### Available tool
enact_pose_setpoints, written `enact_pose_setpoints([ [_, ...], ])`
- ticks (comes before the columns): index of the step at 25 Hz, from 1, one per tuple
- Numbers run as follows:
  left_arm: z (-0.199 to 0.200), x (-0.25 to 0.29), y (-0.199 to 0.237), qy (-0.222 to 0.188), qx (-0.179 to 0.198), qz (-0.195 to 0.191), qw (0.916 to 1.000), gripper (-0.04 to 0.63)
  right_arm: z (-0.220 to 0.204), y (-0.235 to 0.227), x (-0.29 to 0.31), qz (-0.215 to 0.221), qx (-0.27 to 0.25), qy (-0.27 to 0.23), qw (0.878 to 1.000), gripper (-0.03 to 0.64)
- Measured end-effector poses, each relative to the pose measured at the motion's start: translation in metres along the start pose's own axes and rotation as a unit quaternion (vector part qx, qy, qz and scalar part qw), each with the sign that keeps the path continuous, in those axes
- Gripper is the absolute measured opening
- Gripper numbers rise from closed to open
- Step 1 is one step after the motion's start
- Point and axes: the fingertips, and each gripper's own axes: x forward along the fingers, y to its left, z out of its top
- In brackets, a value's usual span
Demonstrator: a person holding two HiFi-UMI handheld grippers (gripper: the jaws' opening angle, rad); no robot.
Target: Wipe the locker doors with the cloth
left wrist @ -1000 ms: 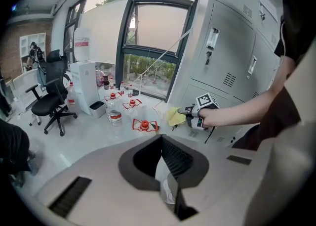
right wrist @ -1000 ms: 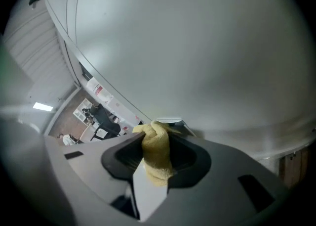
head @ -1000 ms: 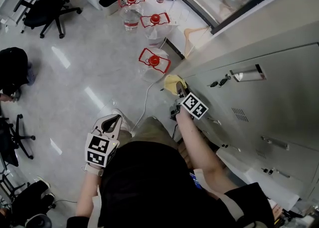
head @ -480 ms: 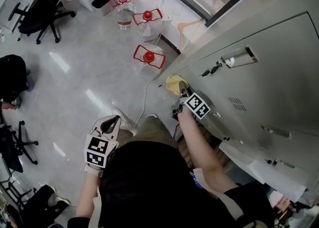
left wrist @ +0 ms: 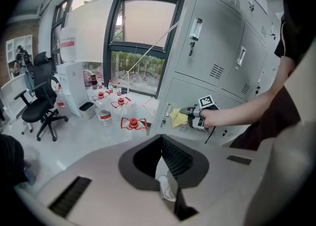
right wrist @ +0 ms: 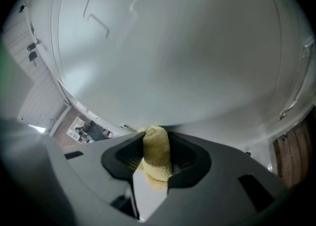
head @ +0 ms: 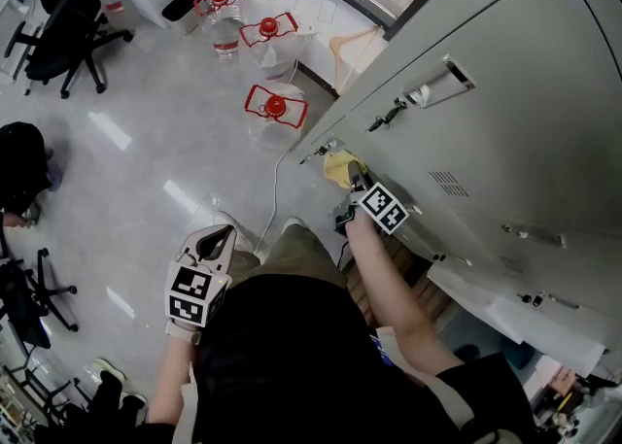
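Observation:
A yellow cloth [head: 340, 166] is pinched in my right gripper [head: 352, 177], which presses it against a low grey locker door [head: 466, 131] close to the door's left edge. The right gripper view shows the cloth [right wrist: 156, 158] bunched between the jaws with the door surface [right wrist: 173, 57] right in front. From the left gripper view the cloth [left wrist: 177, 117] and right gripper [left wrist: 190, 113] are seen against the lower lockers [left wrist: 217, 57]. My left gripper [head: 216, 241] hangs low over the floor, away from the lockers, shut and empty.
Several water jugs with red handles [head: 275, 107] stand on the glossy floor left of the lockers. A white cable [head: 275, 201] runs along the floor near the locker base. Office chairs [head: 53, 29] stand at far left. A wooden hanger [head: 352, 44] lies by the window.
The head view has swung so the lockers fill more of the right side. My right gripper keeps the cloth on the door and has shifted slightly. The left gripper has stayed put.

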Motion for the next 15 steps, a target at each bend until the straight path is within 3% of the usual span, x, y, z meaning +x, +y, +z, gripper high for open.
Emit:
enact_pose_setpoints([
  [15, 0.005, 0.027, -0.053, 0.001, 0.027, -0.037, 0.9989, 0.008, 0.024, -0.058, -0.059, -0.031, -0.006, -0.038, 0.999, 0.143],
])
